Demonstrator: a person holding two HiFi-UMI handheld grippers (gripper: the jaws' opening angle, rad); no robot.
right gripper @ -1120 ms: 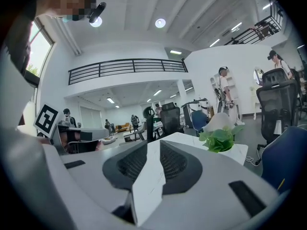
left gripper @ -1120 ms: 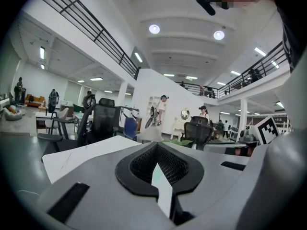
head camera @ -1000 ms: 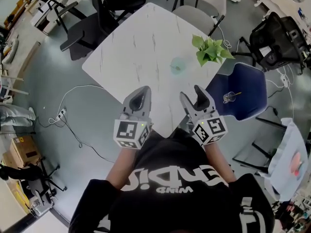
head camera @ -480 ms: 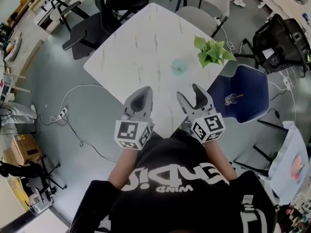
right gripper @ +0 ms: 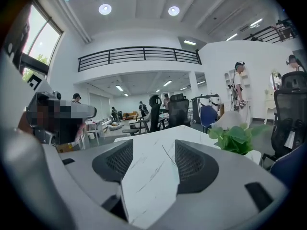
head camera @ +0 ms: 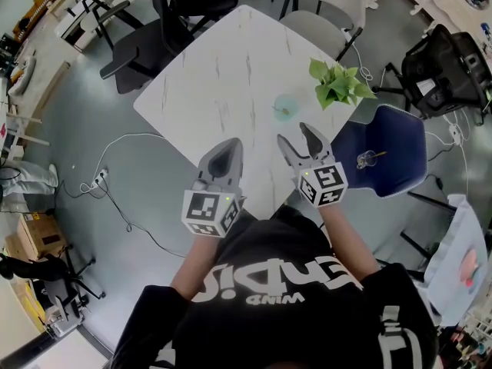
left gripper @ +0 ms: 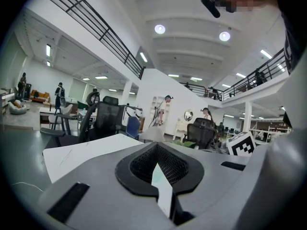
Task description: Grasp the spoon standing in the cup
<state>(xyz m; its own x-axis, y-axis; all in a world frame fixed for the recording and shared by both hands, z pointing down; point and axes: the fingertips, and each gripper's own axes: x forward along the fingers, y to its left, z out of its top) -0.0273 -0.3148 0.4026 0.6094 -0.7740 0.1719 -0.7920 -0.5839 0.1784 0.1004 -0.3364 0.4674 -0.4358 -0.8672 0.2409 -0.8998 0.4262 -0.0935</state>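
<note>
A pale green cup with a thin spoon standing in it sits on the white marble table, near its right edge. In the head view my right gripper hovers over the table's near corner, a short way from the cup. Its jaws have just been opening and stand open with nothing between them. In the right gripper view only bare tabletop shows between the jaws of the right gripper, and the cup is hidden. My left gripper is held beside it to the left with its jaws shut and empty, as the left gripper shows in its own view.
A leafy green plant in a white pot stands just right of the cup, also visible as the plant. A blue chair carrying a small object stands off the table's right edge. Black office chairs stand at the far side.
My right gripper has moved forward over the table corner toward the cup and rolled slightly. The left gripper has kept still.
</note>
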